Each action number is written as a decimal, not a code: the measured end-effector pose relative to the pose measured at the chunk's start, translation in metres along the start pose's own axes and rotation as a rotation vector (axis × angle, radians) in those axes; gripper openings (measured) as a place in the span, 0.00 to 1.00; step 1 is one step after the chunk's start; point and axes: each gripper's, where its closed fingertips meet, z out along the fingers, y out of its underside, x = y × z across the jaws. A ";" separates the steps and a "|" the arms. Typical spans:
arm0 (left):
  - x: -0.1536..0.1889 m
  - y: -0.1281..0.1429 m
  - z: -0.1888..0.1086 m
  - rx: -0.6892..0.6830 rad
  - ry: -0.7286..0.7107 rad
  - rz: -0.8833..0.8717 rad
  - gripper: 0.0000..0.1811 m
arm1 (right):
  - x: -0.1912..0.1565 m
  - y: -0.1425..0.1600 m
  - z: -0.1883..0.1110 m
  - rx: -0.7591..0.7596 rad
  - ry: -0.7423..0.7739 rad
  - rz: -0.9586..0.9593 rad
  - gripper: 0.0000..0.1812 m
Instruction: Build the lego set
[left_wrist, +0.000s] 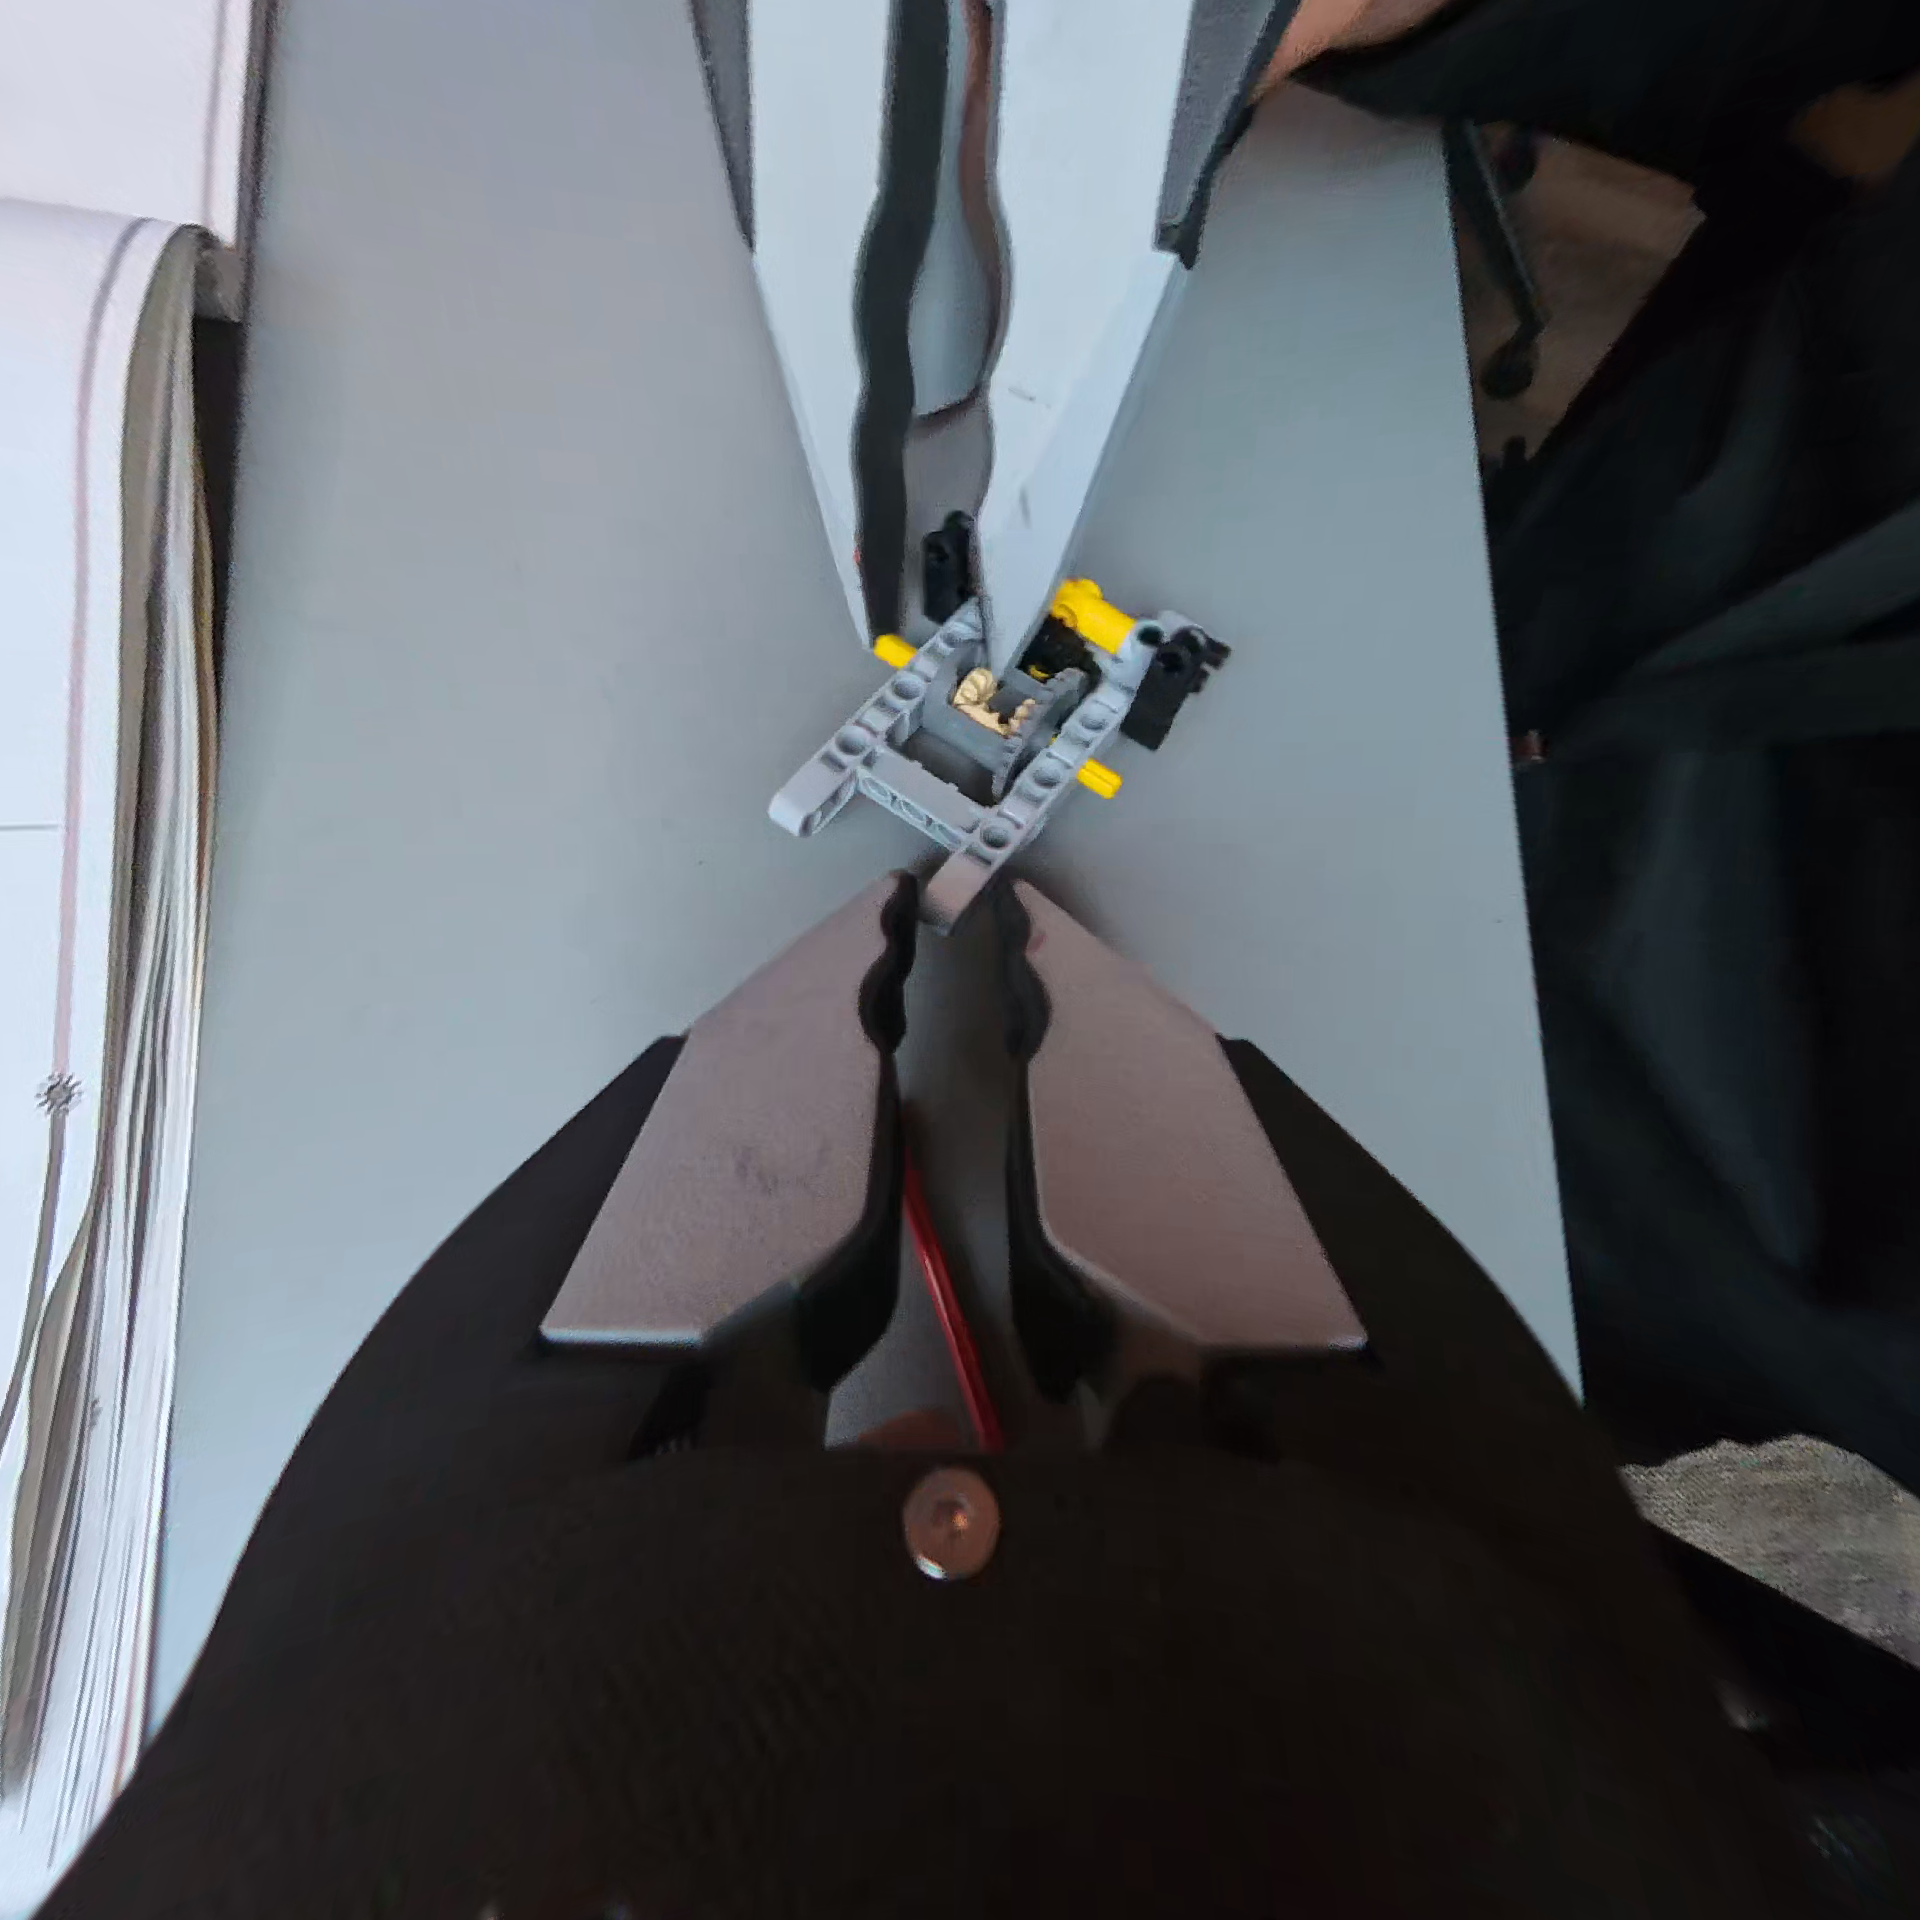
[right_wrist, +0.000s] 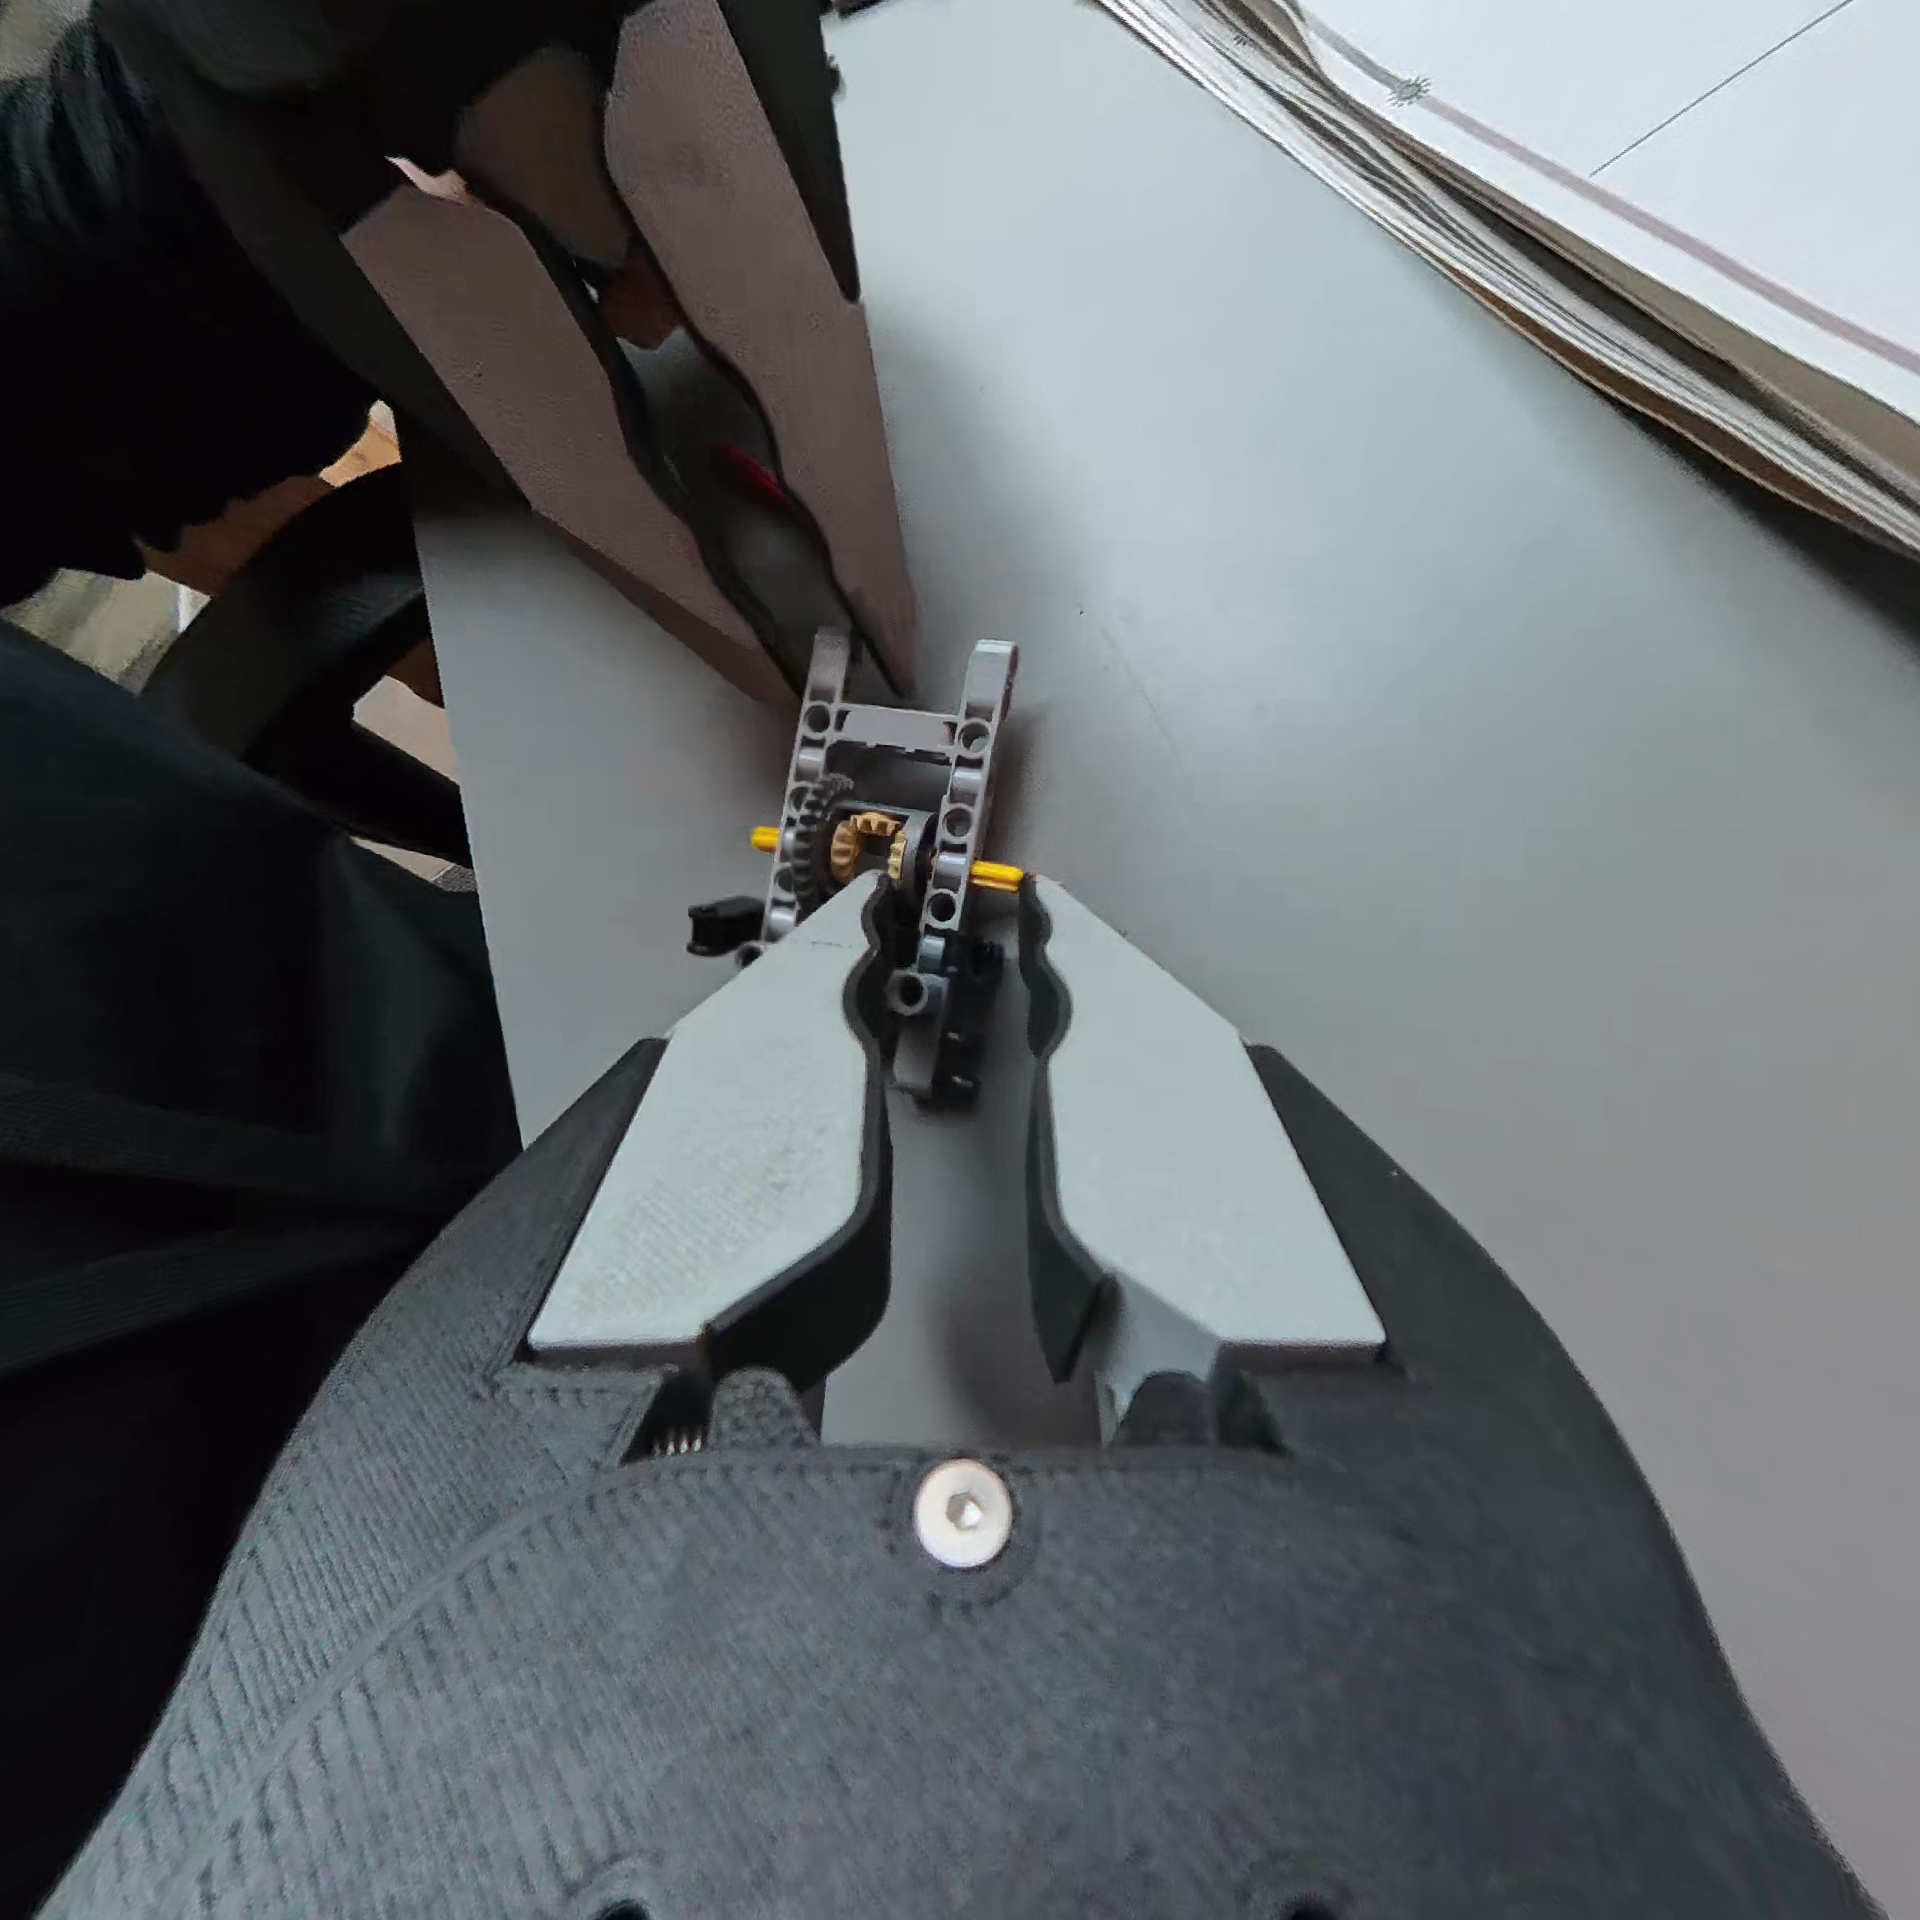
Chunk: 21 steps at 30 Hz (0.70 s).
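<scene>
While the grey tabletop (left_wrist: 520, 727) takes up most of both views, with a stack of paper sheets (left_wrist: 94, 727) along its far side, the action is all in a tiny spot in the middle. The left tongs (left_wrist: 958, 904) come in from one end and look nearly closed on the tip of one light grey side beam of the frame (left_wrist: 935, 769), so I'd say they're pinching it. The right tongs (right_wrist: 954, 894) come in from the opposite end, jaws a little apart, straddling the other end of the frame where a black connector (right_wrist: 971, 1023) sits between them. Can't tell if they're actually squeezing anything.

The frame sits on the tabletop between the two tongs. Its long axis runs roughly tongs to tongs, along the two side beams, and the open forked end points at the left tongs. A yellow axle (right_wrist: 992, 871) crosses it at right angles, carrying a dark gear (right_wrist: 821, 831) and a tan bevel gear (right_wrist: 862, 836) inside.

What could go wrong, I reckon: the left grip is only on a beam tip, so any push from the right could make the frame pivot or pop out. One right finger is almost on the axle end, and a nudge there could slide the axle and unmesh the gears. A second black connector (right_wrist: 717, 923) on the side could also get knocked off.
</scene>
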 end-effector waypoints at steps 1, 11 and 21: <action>0.002 -0.001 0.001 0.005 0.012 0.010 0.06 | 0.001 0.000 0.000 -0.005 0.008 -0.007 0.11; 0.012 0.003 0.006 0.026 -0.137 0.239 0.04 | -0.004 -0.006 -0.004 -0.044 0.112 -0.319 0.12; 0.014 0.003 0.006 0.034 -0.164 0.289 0.03 | -0.003 -0.008 -0.002 -0.095 0.165 -0.452 0.12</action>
